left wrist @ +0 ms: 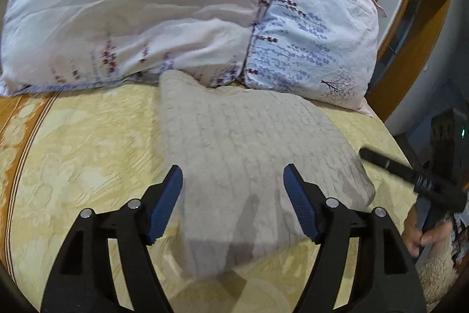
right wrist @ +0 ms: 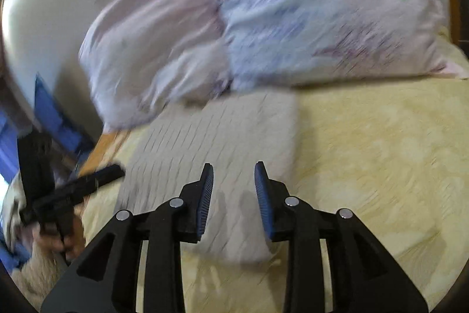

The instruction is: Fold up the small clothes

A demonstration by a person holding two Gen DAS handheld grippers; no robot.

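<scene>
- The task item, a pale grey knitted garment (left wrist: 249,154) with a ribbed, cable-like texture, lies already doubled over on the yellow patterned bedspread (left wrist: 88,143). Its far end touches the big floral pillow (left wrist: 176,8) at the head of the bed.
- Your left gripper (left wrist: 233,176) hangs above the garment's near part. Jaws stand wide apart; nothing sits between the blue pads, and no cloth is pinched.
- Your right gripper (right wrist: 233,176) hovers over the same garment from the other side. Jaws are parted more narrowly, also empty. This view is blurred, so fine detail of the knit edge is lost.
- Each wrist view shows the other gripper off to the side, held in a hand (left wrist: 422,233).
- Handling judgement: the knit looks soft, light and limp, and thick where layered. It will sag and stretch if lifted by one point.
- Take hold at two corners of an edge, pinching all layers together, and keep it low over the bedspread.
</scene>
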